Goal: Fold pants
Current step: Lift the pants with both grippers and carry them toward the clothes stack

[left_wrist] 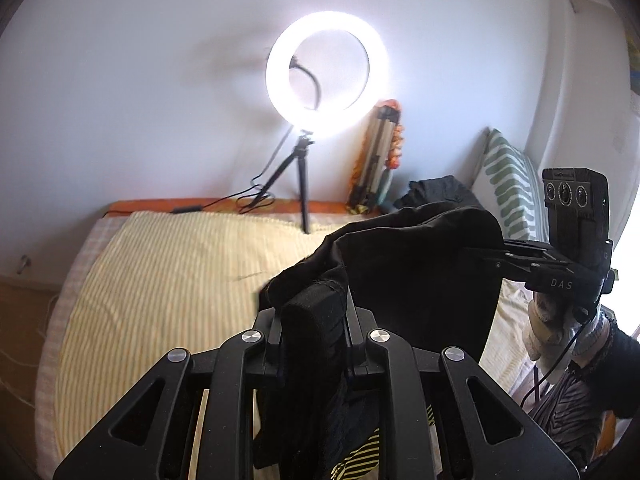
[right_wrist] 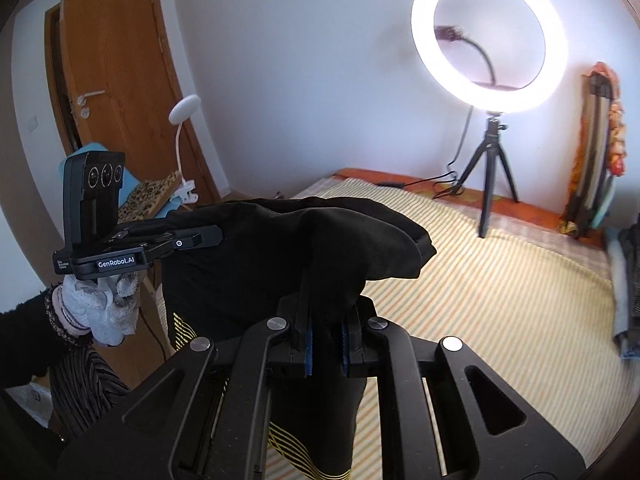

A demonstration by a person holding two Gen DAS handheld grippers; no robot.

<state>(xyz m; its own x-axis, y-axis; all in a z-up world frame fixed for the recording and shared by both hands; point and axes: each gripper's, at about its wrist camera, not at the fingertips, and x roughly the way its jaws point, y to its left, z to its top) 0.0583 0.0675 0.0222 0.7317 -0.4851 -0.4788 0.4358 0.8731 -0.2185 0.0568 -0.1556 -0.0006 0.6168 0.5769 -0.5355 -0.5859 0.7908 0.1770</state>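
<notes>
Left gripper (left_wrist: 316, 316), bottom centre of its own view, is clamped on a thick edge of the black pants (left_wrist: 412, 264); the right gripper (right_wrist: 324, 336), bottom centre of its view, is likewise closed on black cloth, blue pads showing. Pants are off the bed (left_wrist: 160, 280), stretched between both grippers: the held edge runs side to side from one to the other, the rest hanging down. Yellow line print shows low on the fabric. Neither hand is nearer; each holds one end. Lower legs are cut off by the frame bottom, so their length and lie cannot be told. Ring light (right_wrist: 488, 40) on its tripod stands at the bed's far edge.
</notes>
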